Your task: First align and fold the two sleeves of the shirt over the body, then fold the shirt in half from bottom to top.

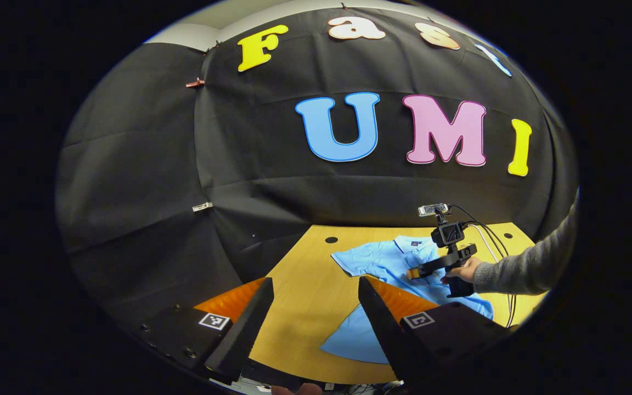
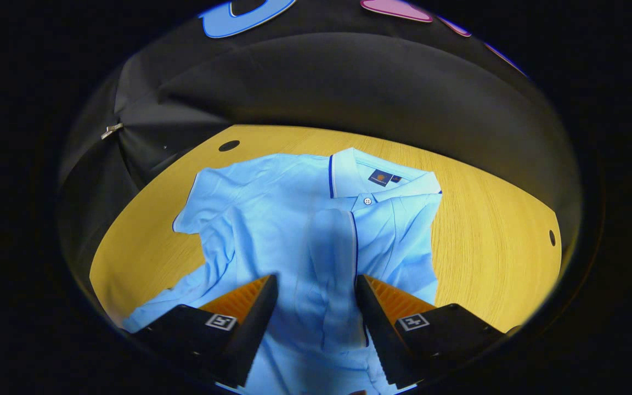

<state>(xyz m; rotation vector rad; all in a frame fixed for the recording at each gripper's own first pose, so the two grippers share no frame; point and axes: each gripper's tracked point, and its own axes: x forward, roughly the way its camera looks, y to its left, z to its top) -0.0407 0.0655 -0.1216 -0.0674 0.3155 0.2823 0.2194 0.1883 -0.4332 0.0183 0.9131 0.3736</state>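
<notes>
A light blue polo shirt lies face up on the wooden table, its collar at the far side. One sleeve is folded onto the body, while the other sleeve spreads out to the left. My right gripper hovers open over the shirt's middle, with nothing pinched. In the left gripper view, my left gripper stands open above bare table left of the shirt, near its hem. Farther off, a hand holds the right gripper over the shirt.
A grey sleeve reaches in from the right. Cables trail across the table's far right. Small round holes mark the tabletop. The black cloth wall closes the back and left.
</notes>
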